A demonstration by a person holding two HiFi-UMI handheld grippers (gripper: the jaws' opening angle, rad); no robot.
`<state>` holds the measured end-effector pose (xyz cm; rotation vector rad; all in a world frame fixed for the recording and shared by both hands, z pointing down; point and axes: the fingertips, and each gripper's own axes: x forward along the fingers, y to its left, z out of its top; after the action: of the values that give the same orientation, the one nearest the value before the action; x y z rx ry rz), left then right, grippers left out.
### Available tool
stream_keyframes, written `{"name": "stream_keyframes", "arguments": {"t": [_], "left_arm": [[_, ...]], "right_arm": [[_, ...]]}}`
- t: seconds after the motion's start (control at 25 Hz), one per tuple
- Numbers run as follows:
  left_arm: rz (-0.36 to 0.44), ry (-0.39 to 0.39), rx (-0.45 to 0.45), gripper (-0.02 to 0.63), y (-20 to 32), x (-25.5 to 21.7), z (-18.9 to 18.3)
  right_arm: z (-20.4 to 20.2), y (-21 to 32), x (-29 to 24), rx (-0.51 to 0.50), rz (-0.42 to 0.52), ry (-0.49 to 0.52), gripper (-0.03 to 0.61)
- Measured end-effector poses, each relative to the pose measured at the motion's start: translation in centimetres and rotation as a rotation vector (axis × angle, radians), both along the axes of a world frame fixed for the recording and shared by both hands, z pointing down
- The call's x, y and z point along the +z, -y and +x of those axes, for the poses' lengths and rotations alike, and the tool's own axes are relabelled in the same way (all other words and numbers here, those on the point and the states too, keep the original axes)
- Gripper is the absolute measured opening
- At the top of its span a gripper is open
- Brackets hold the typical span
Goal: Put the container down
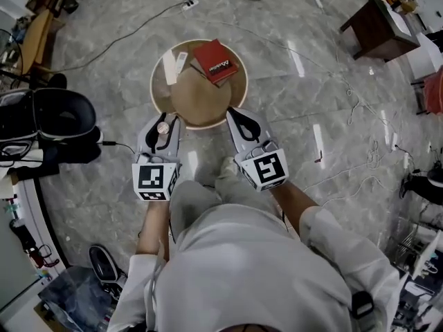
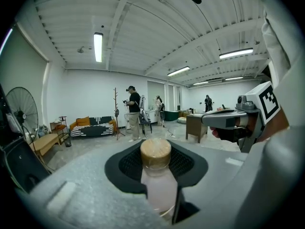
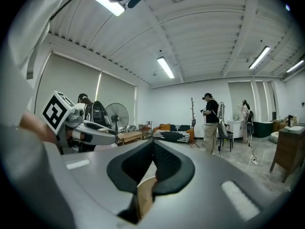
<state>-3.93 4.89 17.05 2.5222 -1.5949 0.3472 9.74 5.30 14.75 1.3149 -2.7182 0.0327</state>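
Observation:
A small bottle [image 2: 159, 187] with a pale pink body and a tan cork-like cap [image 2: 155, 152] is the container. It stands upright between the jaws of my left gripper [image 2: 157, 163], which is shut on it. In the head view the bottle's cap [image 1: 163, 127] shows inside my left gripper [image 1: 166, 121], just off the near left edge of the round wooden table [image 1: 201, 102]. My right gripper [image 1: 236, 114] hovers at the table's near right edge. Its jaws [image 3: 153, 149] meet with nothing between them.
A red book [image 1: 216, 61] and two white items [image 1: 170, 66] lie on the far half of the table. A black fan [image 1: 62, 115] stands on the floor to the left. Cables [image 1: 138, 26] trail over the marble floor. A brown table [image 1: 377, 26] is at the far right.

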Motion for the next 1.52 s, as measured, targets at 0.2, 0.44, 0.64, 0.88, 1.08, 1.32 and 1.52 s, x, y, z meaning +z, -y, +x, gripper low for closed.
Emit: {"name": "stream_keyframes", "arguments": {"t": [0.2,0.44,0.64,0.88,1.08,1.32,1.52], "left_arm": [[0.016,0.000,-0.030,0.117,4.4,2.7,0.1],[0.020,0.001,-0.026,0.117,9.2,9.3,-0.2],[0.026,0.008,-0.019,0.117,13.9,16.1,-0.8],[-0.014,-0.005,0.007,0.117,19.5,24.4,-1.7],[-0.031,0.011,0.040,0.117,23.3,30.5,-2.2],[-0.059,0.020,0.057,0.117,26.5,37.4,-2.9],[-0.060,0.025,0.082,0.117,28.5,42.6,-2.7]], "right_arm": [[-0.3,4.1,3.6,-0.024,-0.041,0.001,0.003],[-1.0,8.3,8.6,-0.009,-0.047,0.007,0.003],[-1.5,12.0,14.7,0.043,-0.091,0.026,0.003],[-3.1,16.7,21.5,0.087,-0.141,0.031,0.003],[-4.1,20.1,27.6,0.122,-0.189,0.018,0.003],[-5.4,23.1,34.1,0.127,-0.221,0.006,0.003],[-6.2,25.1,38.9,0.128,-0.226,-0.003,0.003]]}}
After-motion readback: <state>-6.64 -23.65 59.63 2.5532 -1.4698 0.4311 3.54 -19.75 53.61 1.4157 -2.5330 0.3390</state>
